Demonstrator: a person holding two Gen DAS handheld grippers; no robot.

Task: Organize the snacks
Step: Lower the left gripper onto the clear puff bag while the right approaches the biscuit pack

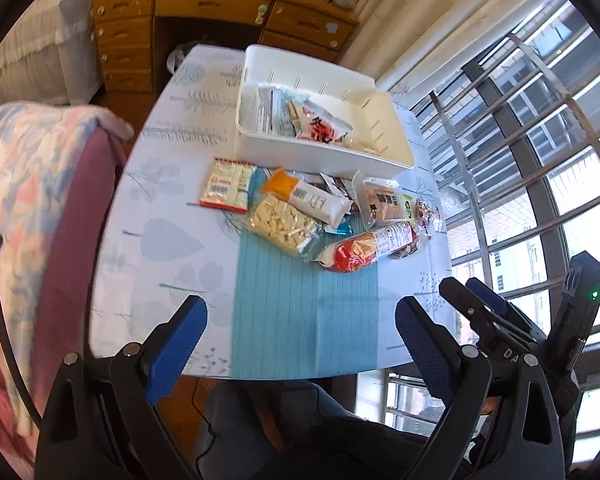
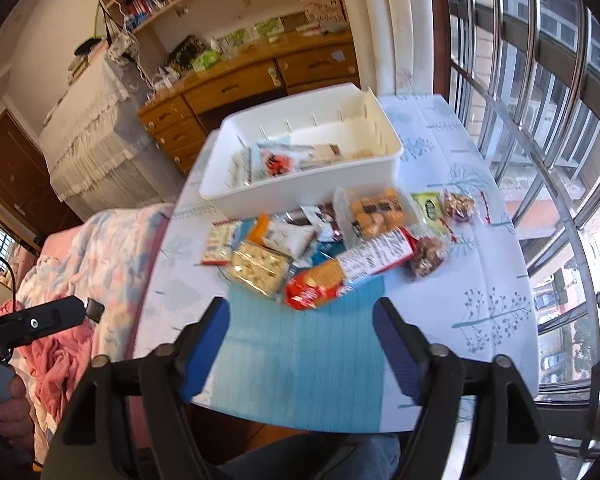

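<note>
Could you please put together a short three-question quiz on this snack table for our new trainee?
1. True or false: the white plastic bin already holds some packets.
2. Which lies nearest the grippers: A) the red biscuit sleeve, B) the clear bag of orange puffs?
3. What state are the left gripper and right gripper in?

Key: 1 true; 2 A; 3 both open, nothing between the fingers.

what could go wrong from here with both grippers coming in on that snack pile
1. The packets overlap: the red biscuit roll lies against the clear cracker bag, so closing on one may drag its neighbour.
2. The nut packet lies toward the window side of the table; a nudge could push it off.
3. The left hand-held gripper and right hand-held gripper, both open, aim at the same pile and might collide.
</note>
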